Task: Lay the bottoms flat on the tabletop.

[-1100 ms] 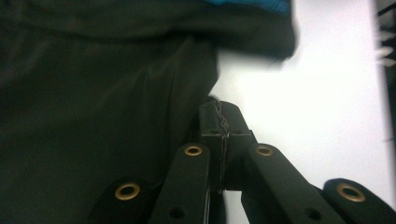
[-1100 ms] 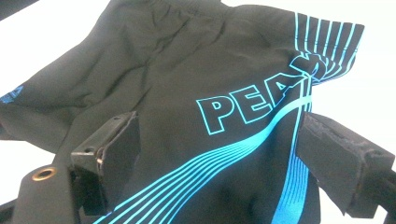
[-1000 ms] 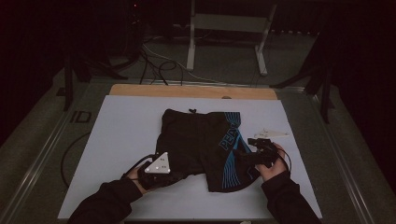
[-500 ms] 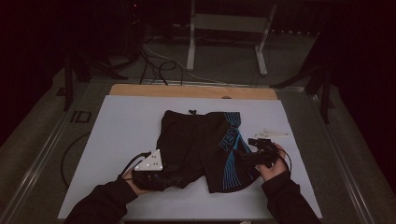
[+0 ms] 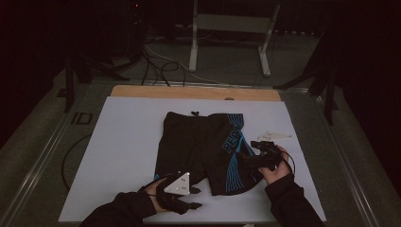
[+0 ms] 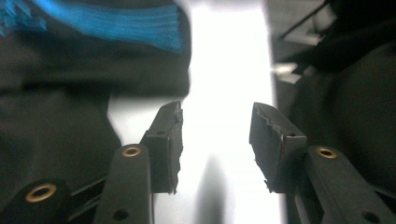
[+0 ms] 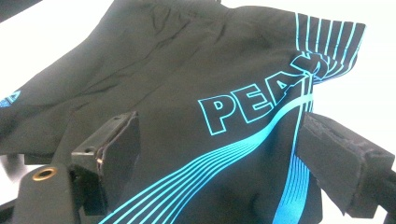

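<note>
The black shorts (image 5: pixel 203 149) lie flat mid-frame on the bench (image 5: pixel 123 142). Your left tongs (image 6: pixel 215 140), just opened then closing slightly, stand apart on nothing; your right tongs (image 7: pixel 219 158) straddle fabric, grip unclear. Lift one-handed and the leg could bunch.

A dim room surrounds the pale table (image 5: pixel 118 156), the one lit surface in the high view; the left gripper view blows out to white glare with soft, blurred cloth, while the right gripper view renders the shorts (image 7: pixel 196 93) sharp and evenly lit
</note>
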